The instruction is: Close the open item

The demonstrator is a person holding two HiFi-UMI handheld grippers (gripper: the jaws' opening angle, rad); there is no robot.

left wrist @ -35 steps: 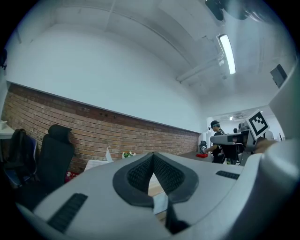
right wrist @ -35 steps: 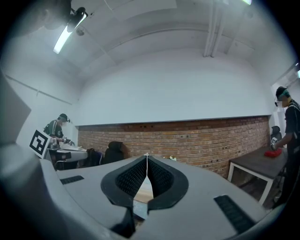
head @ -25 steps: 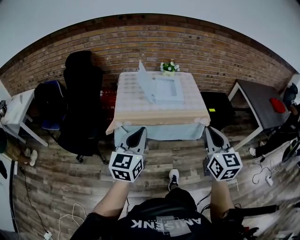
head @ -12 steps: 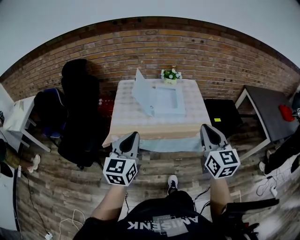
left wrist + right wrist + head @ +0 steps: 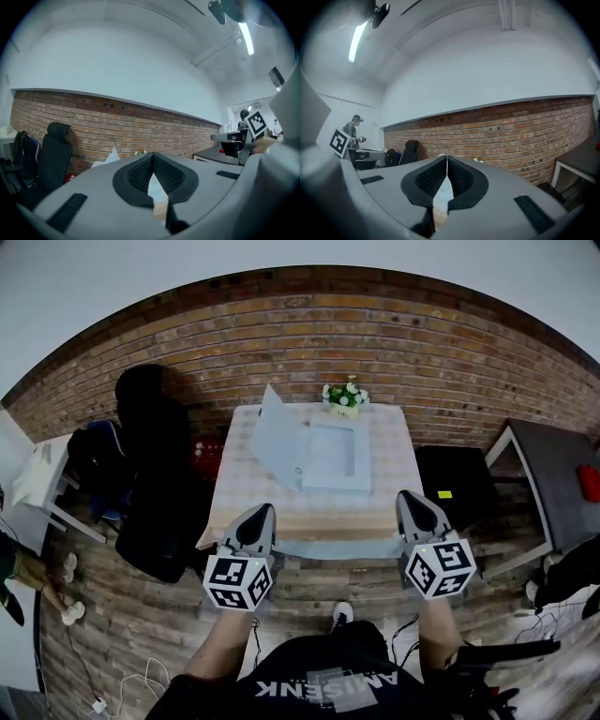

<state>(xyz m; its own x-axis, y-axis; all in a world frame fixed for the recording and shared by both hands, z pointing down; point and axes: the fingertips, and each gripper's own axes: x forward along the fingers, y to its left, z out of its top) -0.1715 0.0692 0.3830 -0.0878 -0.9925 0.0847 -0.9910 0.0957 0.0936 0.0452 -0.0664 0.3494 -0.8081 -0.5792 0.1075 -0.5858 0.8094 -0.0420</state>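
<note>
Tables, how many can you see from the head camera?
3. A cloth-covered table in the middle, a white table at the left edge, a dark table at the right. Others may be hidden.

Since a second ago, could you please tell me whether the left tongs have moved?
Yes. The left tongs have moved forward, toward the table; their tips now show against its near edge.

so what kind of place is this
Probably an office or lab workroom: a brick wall, a black office chair, a dark desk at the side and a cloth-covered table on a wood floor.
</note>
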